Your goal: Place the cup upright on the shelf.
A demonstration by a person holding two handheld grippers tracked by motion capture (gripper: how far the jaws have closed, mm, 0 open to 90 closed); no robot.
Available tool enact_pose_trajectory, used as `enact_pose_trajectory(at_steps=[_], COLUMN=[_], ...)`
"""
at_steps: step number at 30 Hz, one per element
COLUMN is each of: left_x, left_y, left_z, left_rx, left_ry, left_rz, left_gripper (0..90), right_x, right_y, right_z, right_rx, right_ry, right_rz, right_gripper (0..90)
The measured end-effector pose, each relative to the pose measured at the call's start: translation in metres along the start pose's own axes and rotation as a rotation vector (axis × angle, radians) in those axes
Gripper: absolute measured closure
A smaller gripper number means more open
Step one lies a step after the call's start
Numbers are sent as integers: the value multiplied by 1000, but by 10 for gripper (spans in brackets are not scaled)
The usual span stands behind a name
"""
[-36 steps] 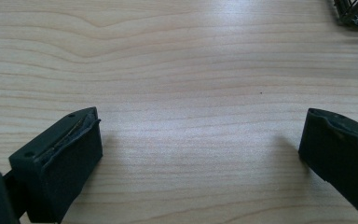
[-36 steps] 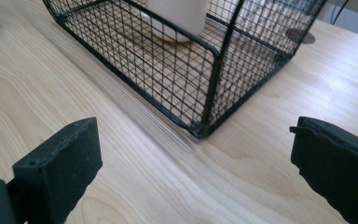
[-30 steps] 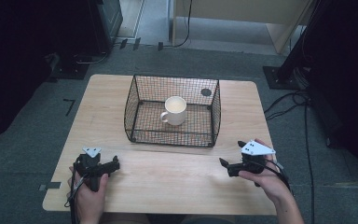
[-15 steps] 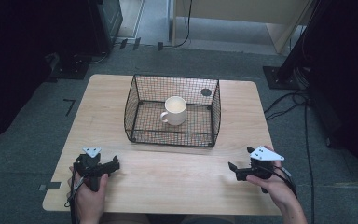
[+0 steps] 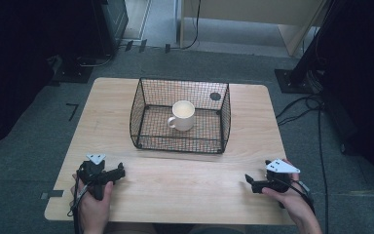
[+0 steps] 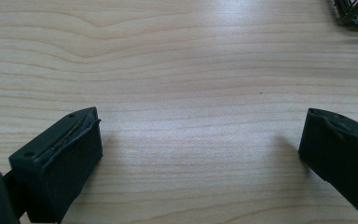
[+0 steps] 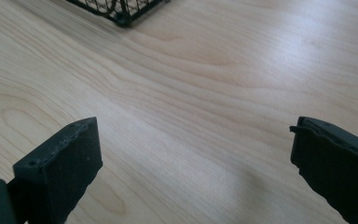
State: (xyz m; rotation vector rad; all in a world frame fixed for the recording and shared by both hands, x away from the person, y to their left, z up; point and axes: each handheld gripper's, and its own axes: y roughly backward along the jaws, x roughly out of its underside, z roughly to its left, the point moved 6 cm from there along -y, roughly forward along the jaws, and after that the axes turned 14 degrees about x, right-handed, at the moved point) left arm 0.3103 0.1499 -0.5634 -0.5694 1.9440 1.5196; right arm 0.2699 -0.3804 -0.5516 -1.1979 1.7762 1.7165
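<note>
**Both grippers resting wide at the near edge, mug sitting in the basket**

You are holding the left gripper (image 5: pixel 119 170) low over the pale wooden table (image 5: pixel 185 180), near its front left corner, and its jaws are standing wide apart with only bare wood grain between them in the left gripper view. You are keeping nothing in the right gripper (image 5: pixel 249 181) either: it is sitting near the front right edge, jaws spread wide over bare wood. The white ceramic mug (image 5: pixel 182 115) is standing upright inside the black wire mesh basket (image 5: pixel 146 107) at the table's middle (handle pointing towards your left), well apart from both grippers. A corner of that basket (image 7: pixel 121 11) is showing at the top of the right gripper view.
</note>
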Motion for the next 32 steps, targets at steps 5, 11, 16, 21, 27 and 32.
enact_pose_trajectory(at_steps=[5, 11, 16, 21, 27, 32], left_x=[0, 0, 0, 0, 0, 0], left_y=[0, 0, 0, 0, -1, -1], left_z=[0, 0, 0, 0, 0, 0], left_rx=[0, 0, 0, 0, -4, -4], left_ry=[0, 0, 0, 0, 5, 5], left_rz=[0, 0, 0, -1, -3, -3], left_gripper=[0, 0, 0, 0, 0, 0], right_x=[9, 14, 18, 20, 22, 22], right_y=[-4, -6, -5, -4, -3, -2], right_z=[-1, -2, -5, -9, -10, -9], right_rx=[16, 36, 58, 106, 143, 146], right_ry=[-7, -18, -63, -131, -164, -168], right_rz=[34, 59, 94, 117, 124, 125], right_gripper=[25, 28, 35, 35, 44, 44])
